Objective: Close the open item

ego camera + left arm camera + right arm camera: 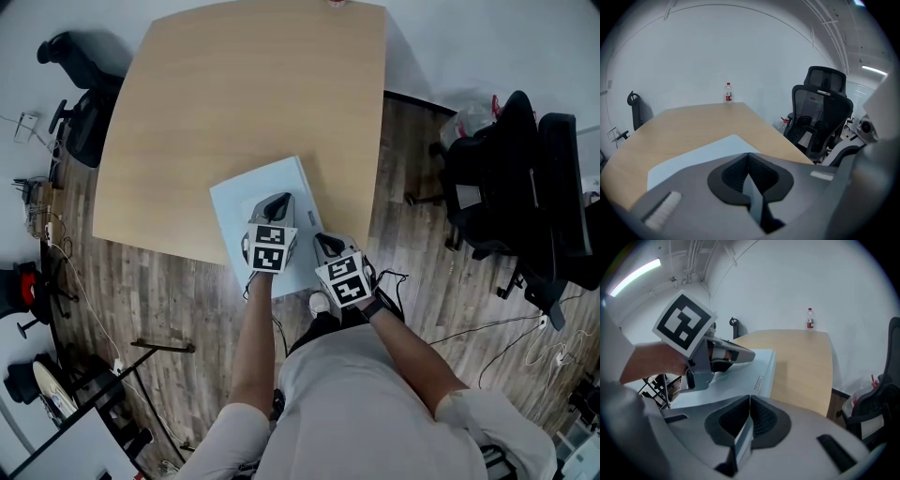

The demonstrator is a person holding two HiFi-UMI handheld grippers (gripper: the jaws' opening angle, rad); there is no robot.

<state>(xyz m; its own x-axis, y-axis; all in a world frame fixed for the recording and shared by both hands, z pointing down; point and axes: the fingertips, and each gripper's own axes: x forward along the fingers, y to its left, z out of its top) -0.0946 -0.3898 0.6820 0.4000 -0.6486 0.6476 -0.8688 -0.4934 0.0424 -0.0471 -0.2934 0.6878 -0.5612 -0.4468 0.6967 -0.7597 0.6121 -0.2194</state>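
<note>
A pale blue flat case point(246, 199) lies at the near edge of the wooden table point(234, 94), its top down flat. In the right gripper view its side point(766, 376) carries a small label. My left gripper point(278, 202) hovers over the case's near right part, jaws shut with nothing between them; it also shows in the right gripper view point(746, 355). In the left gripper view the left gripper point(748, 155) points across the case point(698, 154). My right gripper point(326, 246) is off the table's near edge, right of the case, and shut and empty too point(750, 397).
A small water bottle point(728, 92) stands at the table's far edge. Black office chairs point(525, 187) crowd the right side, and another chair point(80, 103) stands at the far left. Cables and equipment lie on the wooden floor point(122, 281).
</note>
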